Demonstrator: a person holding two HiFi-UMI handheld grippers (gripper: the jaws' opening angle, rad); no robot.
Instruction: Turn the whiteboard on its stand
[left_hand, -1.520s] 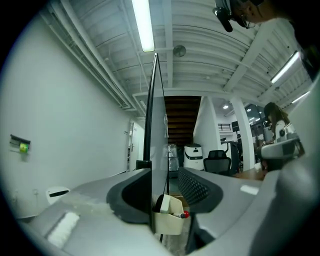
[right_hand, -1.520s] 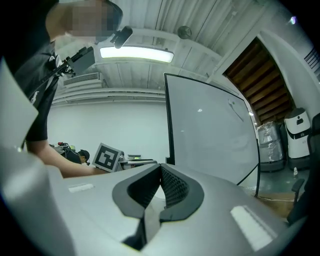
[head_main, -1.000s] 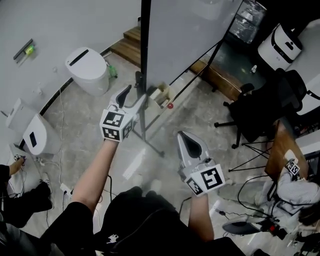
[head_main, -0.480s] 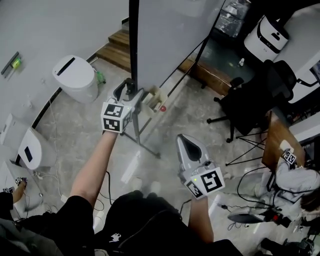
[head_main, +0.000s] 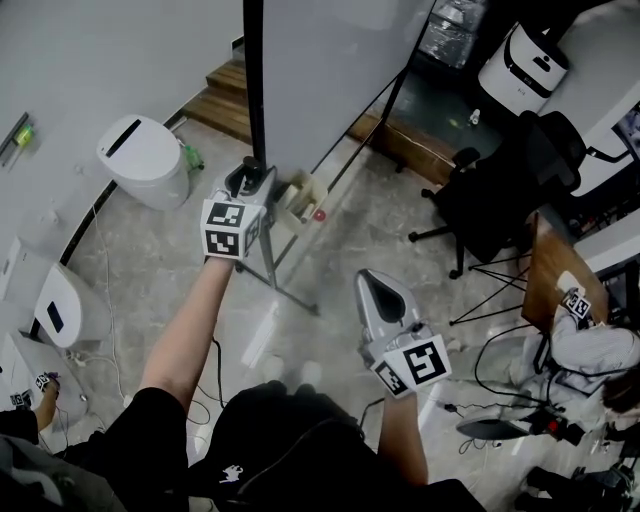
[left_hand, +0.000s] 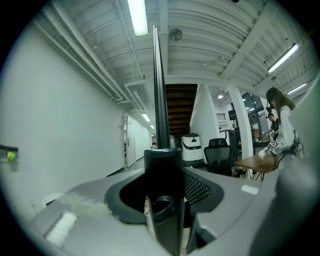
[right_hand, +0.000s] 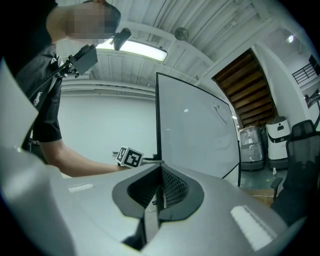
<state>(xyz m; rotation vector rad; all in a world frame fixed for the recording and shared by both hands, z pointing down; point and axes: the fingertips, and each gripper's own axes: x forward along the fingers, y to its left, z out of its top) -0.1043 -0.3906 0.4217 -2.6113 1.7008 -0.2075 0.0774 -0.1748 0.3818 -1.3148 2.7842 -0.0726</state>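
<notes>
The whiteboard's (head_main: 330, 70) edge is sitting between the left gripper's (head_main: 250, 178) jaws; the right gripper (head_main: 378, 285) is hanging nearer, rightward.

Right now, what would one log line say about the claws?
left claw: just closed onto post | right claw: shut, empty | whiteboard: upright

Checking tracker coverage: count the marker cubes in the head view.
4: on the left gripper, on the right gripper, by the person at right, one cube bottom left. More may be hidden.
</notes>
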